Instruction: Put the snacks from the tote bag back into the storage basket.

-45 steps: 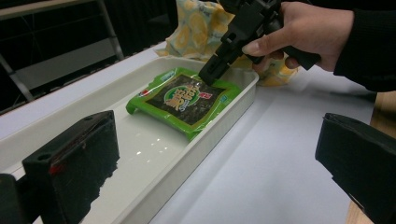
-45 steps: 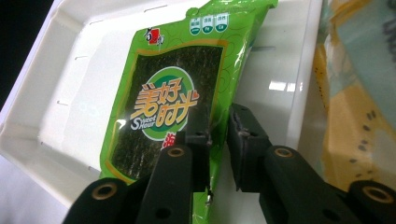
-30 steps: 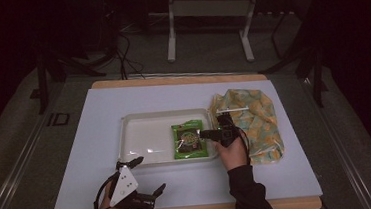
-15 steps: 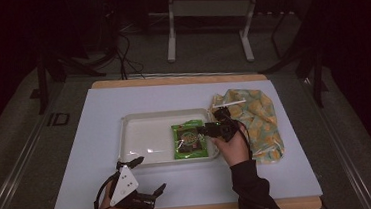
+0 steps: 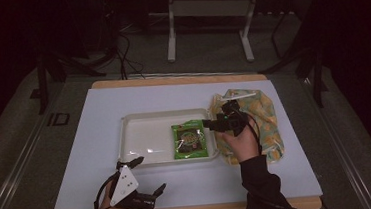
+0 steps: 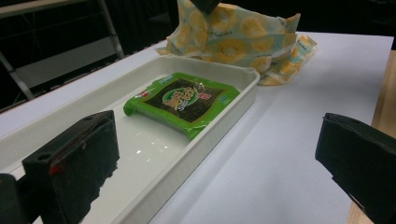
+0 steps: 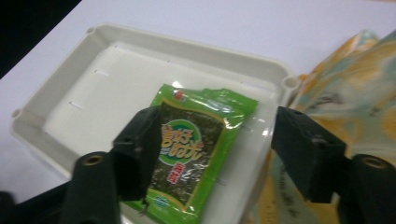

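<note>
White tabletop: your green seaweed snack pack point(image 7: 194, 154) lies flat at the right end of the white tray point(image 5: 144, 120). Your right gripper point(image 5: 209, 124), jaws just spread and empty, hovers above it. Placement looks finished; next, fetch from the yellow patterned bag point(image 5: 262, 121). Your left gripper point(image 5: 149, 175) rests spread and empty.

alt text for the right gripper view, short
A green snack packet lies flat in a white tray, seen between the open right gripper. A yellow patterned bag sits beside the tray.
</note>
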{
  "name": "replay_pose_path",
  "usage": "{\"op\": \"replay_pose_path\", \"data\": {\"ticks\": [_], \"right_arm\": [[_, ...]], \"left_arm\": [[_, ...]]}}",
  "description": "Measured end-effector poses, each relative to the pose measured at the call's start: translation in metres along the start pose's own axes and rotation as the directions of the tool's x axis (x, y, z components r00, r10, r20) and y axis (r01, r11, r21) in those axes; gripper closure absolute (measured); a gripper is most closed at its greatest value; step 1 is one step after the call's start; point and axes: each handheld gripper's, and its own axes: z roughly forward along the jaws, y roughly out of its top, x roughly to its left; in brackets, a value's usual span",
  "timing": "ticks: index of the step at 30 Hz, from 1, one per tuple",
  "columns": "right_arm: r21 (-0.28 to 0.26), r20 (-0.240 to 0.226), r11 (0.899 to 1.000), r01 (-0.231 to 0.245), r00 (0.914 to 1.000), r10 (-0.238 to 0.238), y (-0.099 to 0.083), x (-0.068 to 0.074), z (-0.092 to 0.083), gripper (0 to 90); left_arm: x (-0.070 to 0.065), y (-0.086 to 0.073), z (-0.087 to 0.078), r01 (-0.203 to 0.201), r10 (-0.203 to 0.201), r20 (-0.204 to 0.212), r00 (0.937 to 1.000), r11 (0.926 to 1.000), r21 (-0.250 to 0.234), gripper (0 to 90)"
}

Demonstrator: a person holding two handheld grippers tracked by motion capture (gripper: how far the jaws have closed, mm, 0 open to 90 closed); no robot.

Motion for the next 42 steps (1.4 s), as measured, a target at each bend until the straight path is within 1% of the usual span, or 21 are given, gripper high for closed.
{"op": "replay_pose_path", "data": {"ticks": [3,6,7,8,9,11,13,15,19,21,24,26,28,30,33,34,36,37,38,40,42], "right_arm": [[-0.016,0.010,1.000,-0.001,0.9999,0.001,0.002,-0.004,-0.007,22.6],[-0.039,0.021,0.999,0.016,0.9997,-0.015,0.004,-0.009,-0.017,16.4],[-0.044,0.009,0.999,0.016,0.9998,-0.016,0.004,-0.011,-0.020,13.2],[-0.051,0.008,0.999,0.017,0.9998,-0.017,0.004,-0.014,-0.023,13.3],[-0.056,0.025,0.998,0.016,0.9996,-0.014,0.004,-0.015,-0.025,13.7],[-0.054,0.030,0.998,0.017,0.9994,-0.015,0.004,-0.020,-0.030,13.7],[-0.054,0.046,0.998,0.024,0.9987,-0.022,0.003,-0.023,-0.034,13.7],[-0.051,0.070,0.998,0.029,0.9972,-0.026,0.002,-0.027,-0.038,13.8],[-0.065,0.096,0.997,0.029,0.9951,-0.022,-0.002,-0.034,-0.046,13.8],[-0.075,0.110,0.996,0.042,0.9934,-0.034,-0.003,-0.037,-0.051,13.8],[-0.083,0.130,0.996,0.044,0.9910,-0.033,-0.006,-0.040,-0.055,13.8],[-0.098,0.139,0.994,0.048,0.9897,-0.034,-0.009,-0.046,-0.061,13.8],[-0.109,0.160,0.993,0.054,0.9864,-0.036,-0.013,-0.049,-0.064,13.8],[-0.118,0.152,0.992,0.040,0.9881,-0.022,-0.017,-0.053,-0.067,13.8],[-0.123,0.172,0.991,0.043,0.9849,-0.022,-0.024,-0.058,-0.071,13.9],[-0.132,0.181,0.991,0.036,0.9835,-0.012,-0.027,-0.060,-0.072,14.4],[-0.148,0.178,0.989,0.017,0.9840,0.009,-0.033,-0.064,-0.075,14.3],[-0.163,0.185,0.987,0.010,0.9826,0.021,-0.036,-0.066,-0.076,14.4],[-0.167,0.198,0.986,0.007,0.9798,0.026,-0.039,-0.067,-0.077,14.4],[-0.164,0.202,0.986,0.006,0.9790,0.028,-0.045,-0.071,-0.077,14.3],[-0.162,0.223,0.987,0.010,0.9745,0.027,-0.052,-0.075,-0.077,14.3]], "left_arm": [[0.000,0.000,0.000,-0.003,0.003,0.000,1.0000,1.0000,0.002,0.2],[0.000,0.000,0.000,-0.002,0.002,-0.001,1.0000,1.0000,0.002,0.2],[0.000,0.000,0.000,-0.002,0.002,-0.001,1.0000,1.0000,0.002,0.2],[0.000,0.000,0.000,-0.003,0.003,-0.002,1.0000,1.0000,0.004,0.2],[0.000,0.000,0.000,-0.002,0.002,-0.001,1.0000,1.0000,0.003,0.2],[0.000,0.000,0.001,-0.003,0.003,-0.002,1.0000,1.0000,0.005,0.2],[0.000,0.000,0.000,-0.002,0.002,-0.002,1.0000,1.0000,0.004,0.2],[0.000,0.000,0.000,-0.002,0.002,-0.002,1.0000,1.0000,0.005,0.2],[0.000,0.000,0.001,-0.002,0.002,-0.001,1.0000,1.0000,0.008,0.2],[0.000,0.000,0.001,-0.003,0.003,-0.001,1.0000,1.0000,0.007,0.2],[0.000,0.000,0.001,-0.002,0.002,-0.001,1.0000,1.0000,0.009,0.2],[0.000,0.000,0.001,-0.002,0.002,-0.001,1.0000,1.0000,0.008,0.2],[0.000,0.000,0.001,-0.003,0.003,0.000,1.0000,0.9999,0.010,0.2],[0.000,0.000,0.001,-0.003,0.003,0.002,1.0000,0.9999,0.010,0.2],[0.000,0.000,0.001,-0.002,0.002,0.001,1.0000,0.9999,0.010,0.2],[0.000,0.000,0.001,-0.001,0.001,0.000,1.0000,0.9999,0.011,0.2],[0.000,0.000,0.001,0.001,-0.001,0.000,1.0000,0.9999,0.012,0.2],[0.000,0.000,0.002,-0.001,0.001,0.001,1.0000,0.9999,0.013,0.2],[0.000,0.000,0.001,-0.003,0.003,0.001,1.0000,0.9999,0.013,0.2],[0.000,0.000,0.001,-0.003,0.003,0.001,1.0000,0.9999,0.012,0.2],[0.000,0.000,0.001,0.000,0.000,0.000,1.0000,0.9999,0.012,0.2]]}}
